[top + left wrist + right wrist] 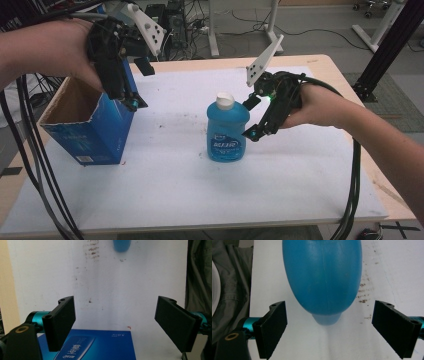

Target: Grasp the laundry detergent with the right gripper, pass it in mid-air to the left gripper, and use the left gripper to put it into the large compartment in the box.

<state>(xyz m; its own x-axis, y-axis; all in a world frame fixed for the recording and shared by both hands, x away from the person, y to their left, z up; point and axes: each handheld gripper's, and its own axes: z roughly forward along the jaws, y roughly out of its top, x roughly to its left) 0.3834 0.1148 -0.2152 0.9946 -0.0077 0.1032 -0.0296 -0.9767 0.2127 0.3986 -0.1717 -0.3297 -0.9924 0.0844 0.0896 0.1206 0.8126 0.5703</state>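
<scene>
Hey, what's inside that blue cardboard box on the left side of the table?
The blue box is open on top, showing bare brown cardboard inner walls and nothing visible inside. Its floor is hidden by the front wall and by the left tool at its rim, so something low could sit unseen.

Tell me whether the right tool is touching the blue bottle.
Apart. The right gripper view shows the right tool open, both jaws clear of the blue bottle, white table between.

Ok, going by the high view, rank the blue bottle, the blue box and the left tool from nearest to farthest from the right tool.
1. Blue bottle, right beside the right tool.
2. Blue box, at the table's left.
3. Left tool, over the box's rim; too close to the box to call.
</scene>
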